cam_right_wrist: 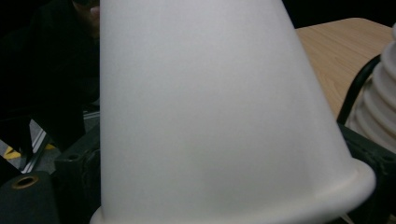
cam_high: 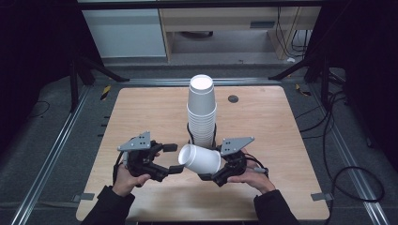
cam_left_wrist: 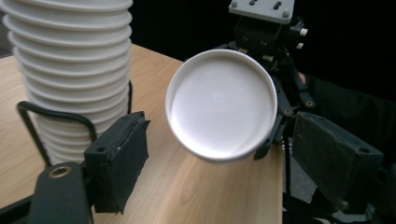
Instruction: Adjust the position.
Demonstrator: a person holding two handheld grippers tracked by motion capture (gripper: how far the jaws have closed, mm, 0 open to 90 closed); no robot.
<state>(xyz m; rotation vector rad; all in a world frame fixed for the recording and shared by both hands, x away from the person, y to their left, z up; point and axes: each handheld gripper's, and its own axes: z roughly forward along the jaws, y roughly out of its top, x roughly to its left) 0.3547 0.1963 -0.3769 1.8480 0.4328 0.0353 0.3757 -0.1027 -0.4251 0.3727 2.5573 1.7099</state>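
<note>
A tall stack of white paper cups (cam_high: 202,110) stands in a black wire holder (cam_left_wrist: 28,109) at the middle of the wooden table (cam_high: 141,117). In front of it a single white cup (cam_high: 199,158) lies sideways in the air. My right gripper (cam_high: 213,164) is shut on its rim end. The cup's closed base (cam_left_wrist: 222,105) points at my left gripper (cam_high: 173,158), which is open with the jaws wide either side of the base, not touching it. In the right gripper view the cup's wall (cam_right_wrist: 205,107) hides most of what lies ahead, with the stack (cam_right_wrist: 378,112) at the right edge.
A small dark disc (cam_high: 233,99) is set in the table behind the stack. Metal rails (cam_high: 56,150) run along the floor on both sides. Cables (cam_high: 347,140) lie to the right, and pale cabinets (cam_high: 126,33) stand beyond the far edge.
</note>
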